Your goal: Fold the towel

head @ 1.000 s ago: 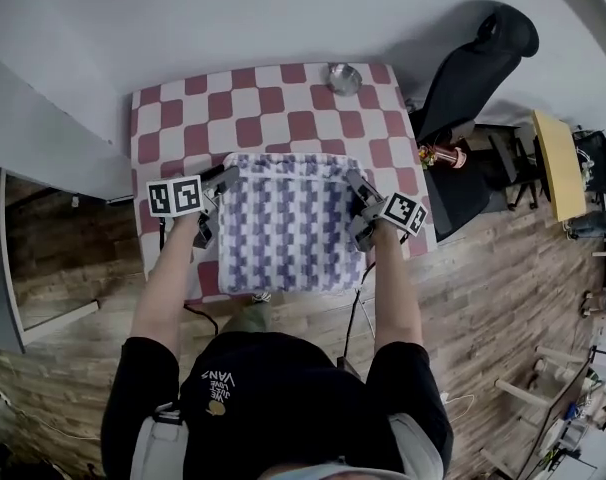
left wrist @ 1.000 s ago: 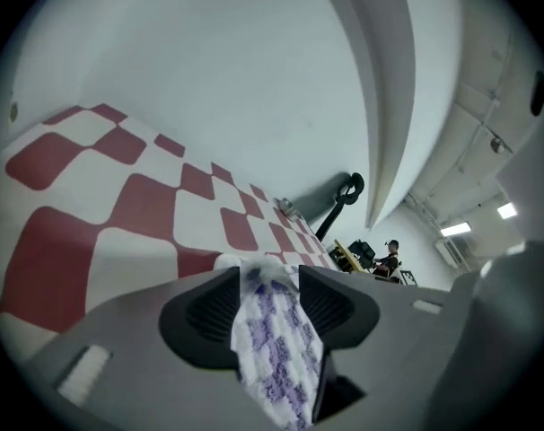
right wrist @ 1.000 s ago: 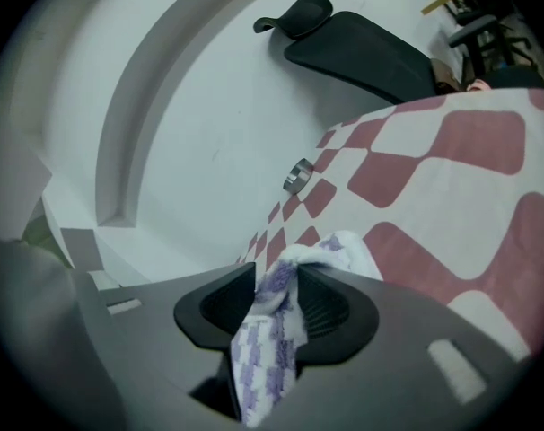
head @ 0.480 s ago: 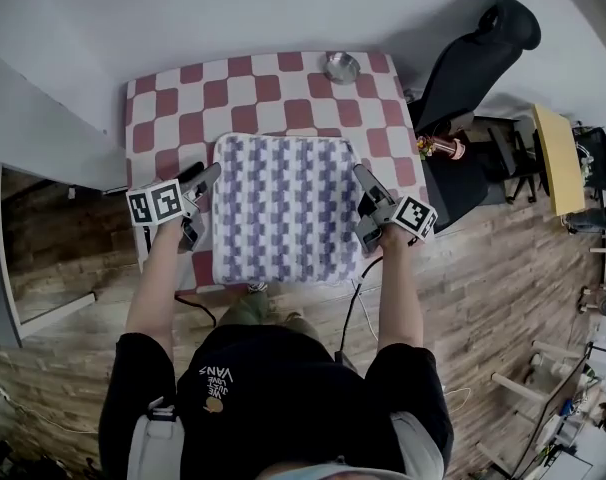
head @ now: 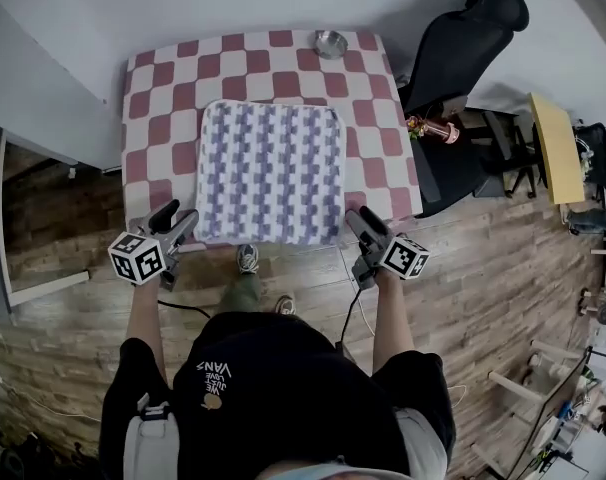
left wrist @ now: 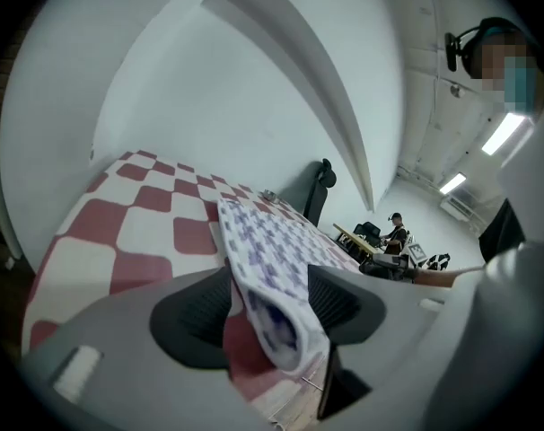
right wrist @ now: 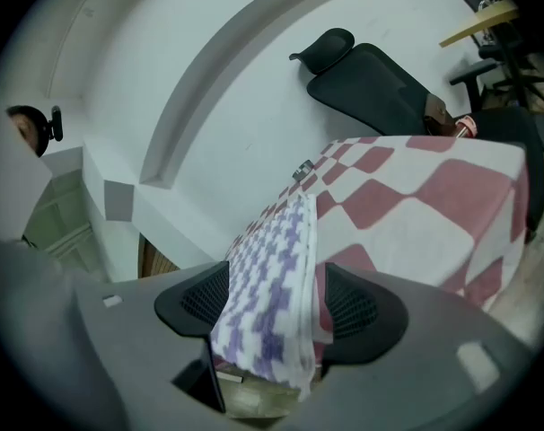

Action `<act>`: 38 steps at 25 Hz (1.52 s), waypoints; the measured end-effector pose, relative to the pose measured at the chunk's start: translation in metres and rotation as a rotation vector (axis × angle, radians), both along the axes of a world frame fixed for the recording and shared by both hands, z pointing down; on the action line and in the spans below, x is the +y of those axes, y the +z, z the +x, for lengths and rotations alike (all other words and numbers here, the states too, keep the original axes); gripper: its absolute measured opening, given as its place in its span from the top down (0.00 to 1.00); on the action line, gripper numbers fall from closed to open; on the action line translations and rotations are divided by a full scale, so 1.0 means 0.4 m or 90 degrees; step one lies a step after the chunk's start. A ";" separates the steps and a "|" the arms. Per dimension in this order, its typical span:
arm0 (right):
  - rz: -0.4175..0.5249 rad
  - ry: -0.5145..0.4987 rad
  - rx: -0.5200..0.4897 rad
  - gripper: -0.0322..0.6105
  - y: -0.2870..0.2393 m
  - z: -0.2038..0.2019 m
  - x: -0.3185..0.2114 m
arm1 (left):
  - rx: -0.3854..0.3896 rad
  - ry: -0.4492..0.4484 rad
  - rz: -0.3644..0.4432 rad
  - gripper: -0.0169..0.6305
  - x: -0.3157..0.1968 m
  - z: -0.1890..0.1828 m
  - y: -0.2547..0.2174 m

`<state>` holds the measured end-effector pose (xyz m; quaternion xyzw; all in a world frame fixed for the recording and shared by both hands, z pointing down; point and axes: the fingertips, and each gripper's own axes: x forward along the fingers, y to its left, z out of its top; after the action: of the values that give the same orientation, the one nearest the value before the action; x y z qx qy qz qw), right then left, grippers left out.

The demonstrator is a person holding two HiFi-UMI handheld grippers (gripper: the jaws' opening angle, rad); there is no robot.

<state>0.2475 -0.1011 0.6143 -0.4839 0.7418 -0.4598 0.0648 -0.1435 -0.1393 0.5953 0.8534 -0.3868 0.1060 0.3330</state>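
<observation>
The white towel with purple checks (head: pixel 271 173) lies folded flat in the middle of the table, its near edge drooping a little over the table's front. My left gripper (head: pixel 179 218) hovers off the near left corner, its jaws opening. In the left gripper view that corner (left wrist: pixel 270 281) shows between the dark pads (left wrist: pixel 193 311), which do not press on it. My right gripper (head: pixel 355 220) is off the near right corner. The right gripper view shows that hanging corner (right wrist: pixel 267 303) in the gap, with the pads (right wrist: pixel 351 305) apart from it.
The table wears a red and white checked cloth (head: pixel 153 98). A small metal bowl (head: pixel 330 43) stands at its far edge. A black office chair (head: pixel 463 53) is to the right, with a bottle (head: pixel 433 128) near it. Wooden floor surrounds the table.
Both grippers have drawn back from the towel's sides toward me, to the table's near edge, and their jaws have spread. The towel now lies flat and free.
</observation>
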 end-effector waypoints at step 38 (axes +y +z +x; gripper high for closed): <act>0.022 -0.095 -0.234 0.88 0.038 -0.049 0.282 | -0.388 0.165 0.235 0.92 0.338 0.085 0.060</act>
<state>0.2278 0.0116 0.6296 -0.3345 0.7589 -0.5313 0.1729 -0.1096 -0.0042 0.6195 0.8704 -0.3691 0.3247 0.0273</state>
